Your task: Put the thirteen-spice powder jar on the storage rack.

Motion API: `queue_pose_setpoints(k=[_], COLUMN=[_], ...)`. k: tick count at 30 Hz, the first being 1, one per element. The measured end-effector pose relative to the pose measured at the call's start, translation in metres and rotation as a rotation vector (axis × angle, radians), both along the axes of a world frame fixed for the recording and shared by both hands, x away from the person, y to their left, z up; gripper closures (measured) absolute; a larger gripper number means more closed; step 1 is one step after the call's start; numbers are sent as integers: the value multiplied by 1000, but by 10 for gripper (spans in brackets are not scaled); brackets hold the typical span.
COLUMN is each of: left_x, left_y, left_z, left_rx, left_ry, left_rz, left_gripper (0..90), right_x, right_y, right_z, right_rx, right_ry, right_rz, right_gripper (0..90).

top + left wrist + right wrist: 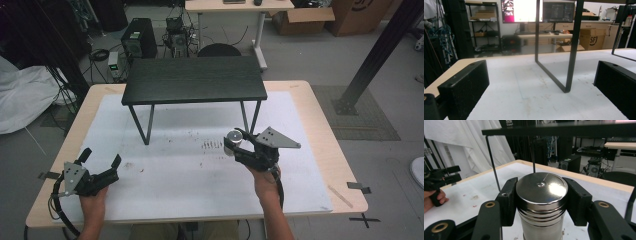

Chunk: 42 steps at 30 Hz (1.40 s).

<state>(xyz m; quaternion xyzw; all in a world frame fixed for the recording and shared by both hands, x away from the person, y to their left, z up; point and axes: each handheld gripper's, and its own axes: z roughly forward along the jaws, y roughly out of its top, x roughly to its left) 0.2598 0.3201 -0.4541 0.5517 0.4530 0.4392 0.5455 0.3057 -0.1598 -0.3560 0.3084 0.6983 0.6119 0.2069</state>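
A shiny steel canister (541, 202) with a flat lid stands upright between the jaws of my right gripper (541, 200), whose black pads press on both its sides just below the lid. In the high view this canister (233, 141) is held above the white mat, right of centre, by my right gripper (239, 144). My left gripper (101, 159) rests near the table's front left corner. Its fingers (464, 87) are spread wide with only bare mat between them.
A small black shelf table (194, 79) on thin metal legs stands on the white mat (190, 175) at the back middle. One leg frame (571, 50) rises just ahead of my left gripper. The wooden table's edges (345, 165) surround the mat.
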Motion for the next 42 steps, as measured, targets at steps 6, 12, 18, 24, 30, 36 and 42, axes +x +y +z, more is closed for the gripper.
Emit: queue_pose_setpoints(k=[6, 12, 18, 24, 30, 36, 42], left_x=[0, 0, 0, 0, 0, 0, 0], left_y=[0, 0, 0, 0, 0, 0, 0], left_z=[0, 0, 0, 0, 0, 0, 0], left_rx=[-1, 0, -1, -1, -1, 0, 1], left_ry=[0, -1, -1, 0, 0, 1, 1], left_rz=[0, 0, 0, 0, -1, 0, 0], left_gripper=[4, 4, 4, 4, 4, 4, 4], right_x=[1, 2, 5, 8, 12, 15, 18], right_y=[1, 2, 2, 3, 4, 5, 6], right_z=[13, 23, 35, 47, 61, 71, 80], right_rx=[3, 10, 22, 27, 35, 31, 41], right_ry=[-14, -24, -39, -51, -63, -70, -82], right_rz=[16, 28, 39, 53, 66, 76, 84], right_gripper=[491, 491, 491, 491, 491, 491, 491])
